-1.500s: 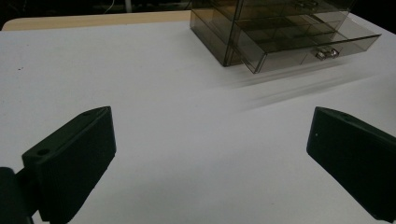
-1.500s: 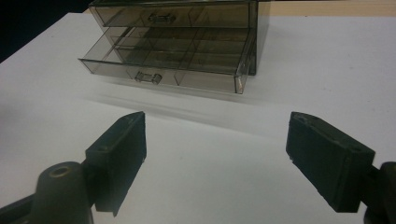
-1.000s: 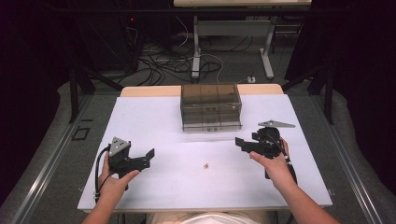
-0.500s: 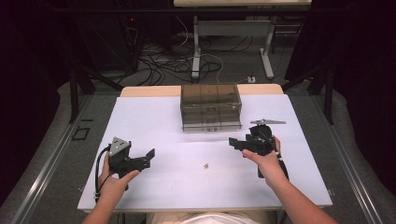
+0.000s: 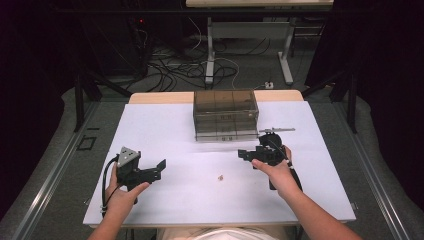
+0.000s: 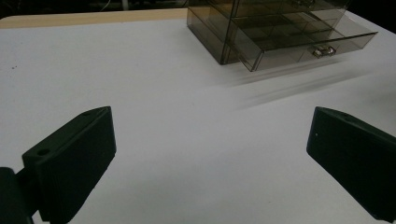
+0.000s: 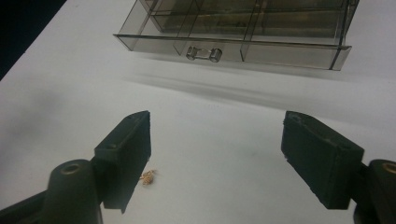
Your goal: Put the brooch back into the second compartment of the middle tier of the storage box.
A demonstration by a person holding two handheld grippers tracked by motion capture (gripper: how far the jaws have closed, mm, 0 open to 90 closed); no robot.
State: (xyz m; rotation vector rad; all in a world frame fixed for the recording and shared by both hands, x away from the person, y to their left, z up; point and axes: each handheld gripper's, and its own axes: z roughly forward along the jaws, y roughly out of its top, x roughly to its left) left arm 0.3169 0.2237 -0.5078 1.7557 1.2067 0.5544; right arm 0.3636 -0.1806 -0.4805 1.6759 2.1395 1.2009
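Note:
A smoky see-through drawer box (image 5: 225, 114) stands at the back middle of the white table (image 5: 165, 135). A tiny golden object (image 5: 219, 177) lies on the table in front of it. My left gripper (image 5: 158, 170) is held low at the front left, open, nothing between its jaws. My right gripper (image 5: 243, 156) hovers right of the golden object, just in front of the box, also open and empty. In the left gripper view the box (image 6: 280, 28) shows its lowest drawer slightly out. In the right gripper view the golden object (image 7: 148, 177) lies beside my left jaw, below the drawer handle (image 7: 203, 53).
The table's far wooden edge (image 5: 160, 96) runs behind the box. Beyond it are cables (image 5: 180, 70) and desk legs on the floor. Dark curtains close both sides. Bare white table lies between the two grippers and along the front edge.
My right gripper has moved left, closer to the box front and the golden object. The left gripper has stayed put.

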